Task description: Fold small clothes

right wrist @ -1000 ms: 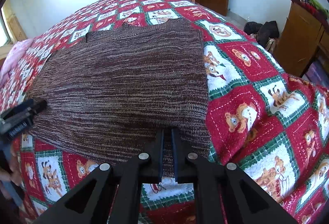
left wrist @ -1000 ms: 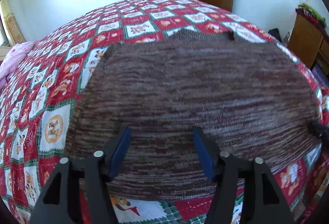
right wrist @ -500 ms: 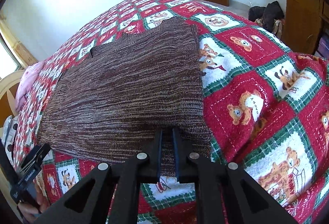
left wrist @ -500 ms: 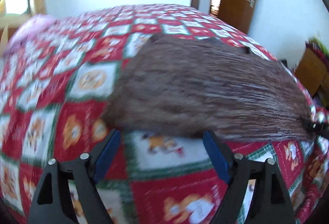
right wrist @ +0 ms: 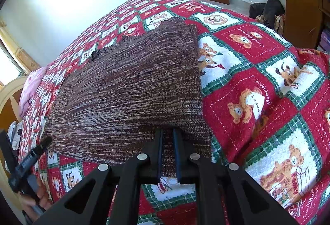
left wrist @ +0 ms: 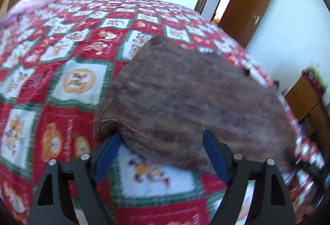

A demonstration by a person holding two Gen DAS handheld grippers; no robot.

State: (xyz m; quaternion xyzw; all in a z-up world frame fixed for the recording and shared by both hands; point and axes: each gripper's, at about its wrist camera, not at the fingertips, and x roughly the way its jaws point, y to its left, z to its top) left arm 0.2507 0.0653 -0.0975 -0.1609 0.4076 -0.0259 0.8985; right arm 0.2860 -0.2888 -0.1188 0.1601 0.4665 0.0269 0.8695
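Pinching the soft, floppy knit sweater [right wrist: 132, 88] hem, the right hand-held gripper [right wrist: 168, 154] grips it while the left hand-held gripper [left wrist: 160, 154], jaws spread, straddles its near-left corner, a good hold.

My bed [right wrist: 268, 84] is covered with a red, white and green patchwork quilt [left wrist: 78, 80] printed with bears. A brown knit garment [right wrist: 132, 88] lies flat on it, spread ahead of both tongs. Far off to the left of the tongs, pink bedding [left wrist: 31, 2] rests on it.
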